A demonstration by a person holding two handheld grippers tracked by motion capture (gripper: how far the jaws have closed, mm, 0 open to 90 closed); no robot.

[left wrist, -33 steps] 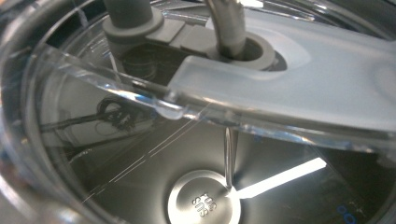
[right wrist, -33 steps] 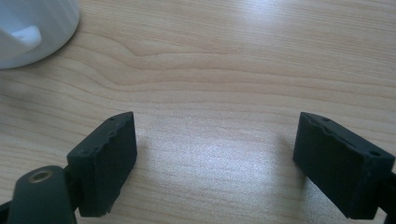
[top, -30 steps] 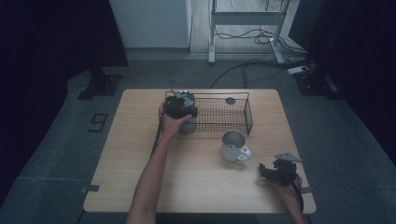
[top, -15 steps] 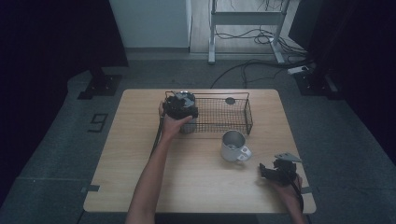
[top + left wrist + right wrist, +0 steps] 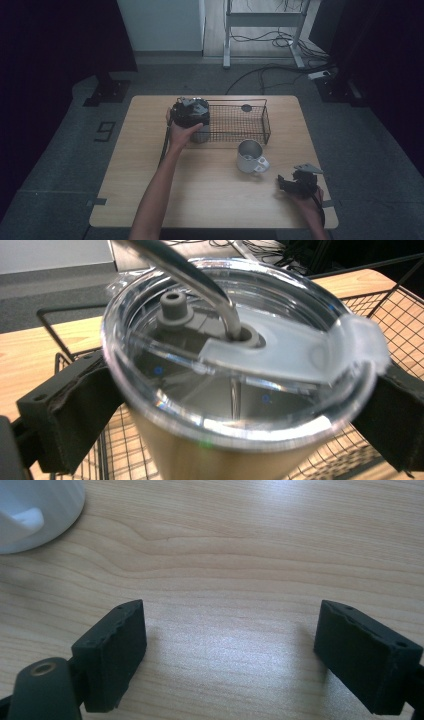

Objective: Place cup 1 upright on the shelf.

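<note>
Tumbler [image 5: 201,134], a tan cup with a clear lid, stands upright at the left end of a wire basket [image 5: 260,117] near the desk's [image 5: 150,200] far edge in the high view, with the left tongs [image 5: 190,112] over it and a white mug [image 5: 249,156] nearer the middle. The right tongs [image 5: 296,184] rest by the near right corner, well apart from the tumbler. In the left gripper view, the tongs' jaws, which have just been opening, flank the tumbler [image 5: 215,455] just below its lid [image 5: 240,340]; whether the pads press it I cannot tell. A metal straw [image 5: 200,280] rises through the lid. In the right gripper view, the right tongs [image 5: 230,645] are spread over bare desk [image 5: 240,555], holding nothing, the mug [image 5: 35,510] at the upper left.
</note>
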